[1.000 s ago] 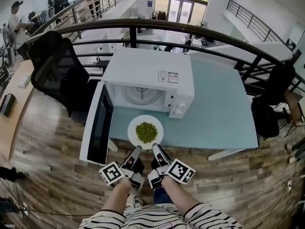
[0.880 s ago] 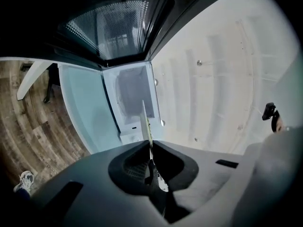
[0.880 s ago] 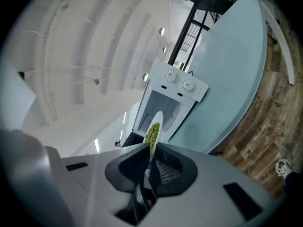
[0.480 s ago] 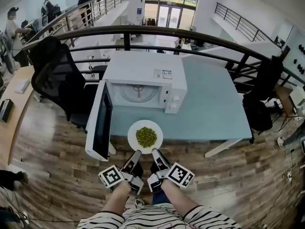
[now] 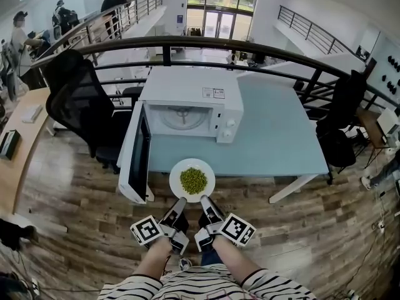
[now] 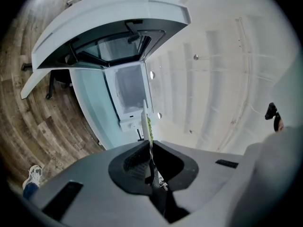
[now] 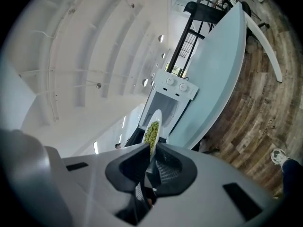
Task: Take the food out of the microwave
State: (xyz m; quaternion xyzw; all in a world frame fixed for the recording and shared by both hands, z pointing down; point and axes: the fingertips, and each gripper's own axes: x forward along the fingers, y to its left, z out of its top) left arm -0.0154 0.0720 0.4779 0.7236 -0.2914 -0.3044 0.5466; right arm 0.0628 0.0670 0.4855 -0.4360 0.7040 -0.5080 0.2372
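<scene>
A white plate (image 5: 175, 184) heaped with green peas (image 5: 193, 179) is held level over the near edge of the pale blue table (image 5: 275, 136), in front of the white microwave (image 5: 190, 89). Its door (image 5: 137, 154) hangs open to the left and the cavity with its glass turntable (image 5: 182, 115) holds nothing else. My left gripper (image 5: 180, 200) is shut on the plate's near left rim and my right gripper (image 5: 204, 200) on its near right rim. In the left gripper view the plate (image 6: 143, 117) shows edge-on between the jaws; the right gripper view shows the plate (image 7: 156, 118) with peas (image 7: 151, 133).
A black office chair (image 5: 81, 99) stands left of the microwave. A dark curved railing (image 5: 250, 45) runs behind the table. Wooden floor (image 5: 81, 224) lies under me. A desk (image 5: 22, 136) sits at the far left, with people in the background.
The plate, held by both grippers, has come back toward me from the microwave's mouth to the table's near edge. The view has shifted slightly.
</scene>
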